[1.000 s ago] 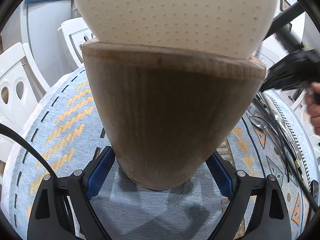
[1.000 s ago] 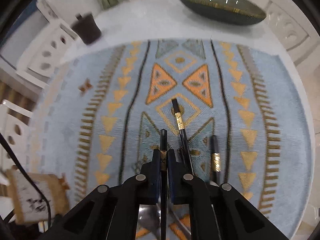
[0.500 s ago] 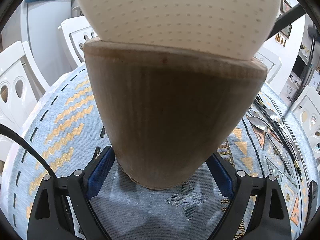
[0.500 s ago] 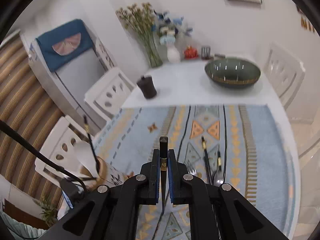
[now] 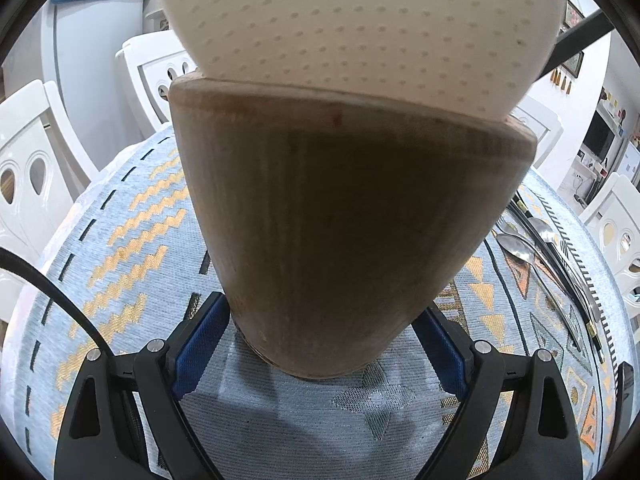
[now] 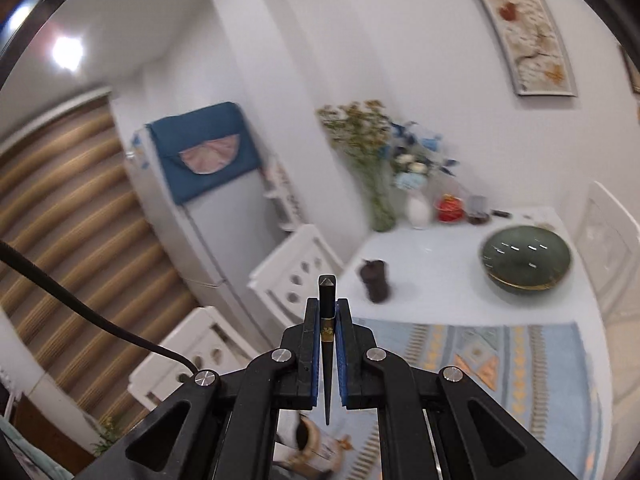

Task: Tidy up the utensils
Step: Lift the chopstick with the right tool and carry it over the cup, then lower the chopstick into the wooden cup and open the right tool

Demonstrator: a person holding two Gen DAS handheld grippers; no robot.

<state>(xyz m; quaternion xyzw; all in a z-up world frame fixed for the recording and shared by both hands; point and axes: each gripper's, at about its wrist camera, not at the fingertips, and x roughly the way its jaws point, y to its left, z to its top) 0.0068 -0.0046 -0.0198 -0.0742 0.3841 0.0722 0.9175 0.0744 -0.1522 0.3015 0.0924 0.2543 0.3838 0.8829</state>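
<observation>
A wooden utensil holder stands on the patterned blue cloth and fills the left wrist view. A cream dotted spoon head and a black chopstick stick out of it. My left gripper has its blue pads against the holder's base on both sides, and its jaws are opening. My right gripper is shut on a black chopstick with a gold band, held high above the table. Under it the holder shows blurred. Spoons and more black chopsticks lie on the cloth at the right.
White chairs ring the table. On its bare far part stand a dark green bowl, a small dark cup and vases of flowers. A white fridge stands behind.
My right gripper has risen from the cloth with the chopstick and tipped up toward the room. The other gripper and hand have left the left wrist view. The holder has not moved.
</observation>
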